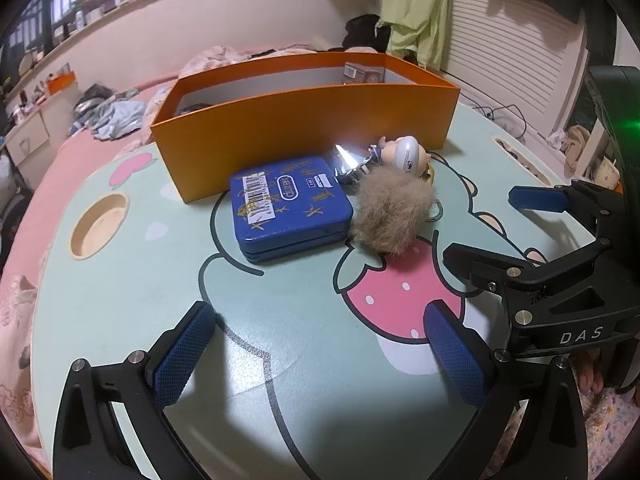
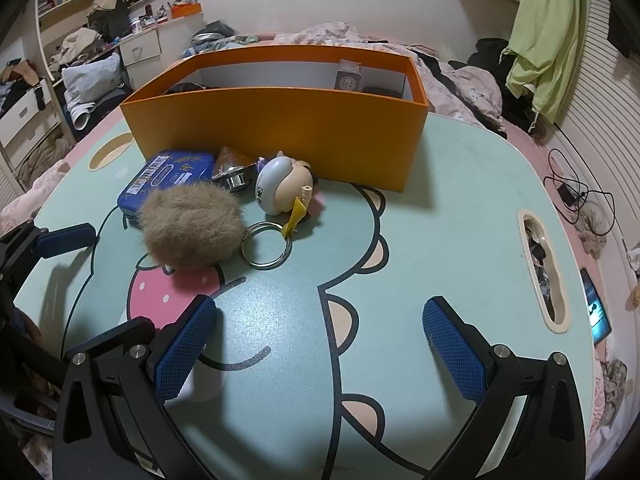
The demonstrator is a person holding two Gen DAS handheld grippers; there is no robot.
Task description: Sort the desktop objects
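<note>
An orange box [image 1: 304,120] [image 2: 276,128] stands at the far side of the cartoon-printed table. In front of it lie a blue tin [image 1: 290,208] [image 2: 168,176], a brown fur pompom [image 1: 390,218] [image 2: 192,228] with a metal key ring [image 2: 267,245], a small figurine [image 1: 404,152] [image 2: 284,190] and a shiny foil-wrapped item [image 1: 348,160] [image 2: 234,172]. My left gripper [image 1: 320,344] hovers open over the table, short of the tin. My right gripper [image 2: 320,340] is open too, nearer than the key ring, and it appears at the right of the left wrist view [image 1: 486,224].
Inside the orange box stand a small dark carton [image 2: 349,76] and other dark items. The table [image 2: 440,220] has a round cup hole [image 1: 98,224] on the left and a long slot [image 2: 544,268] on the right. A bed with clothes surrounds the table; cables lie at right.
</note>
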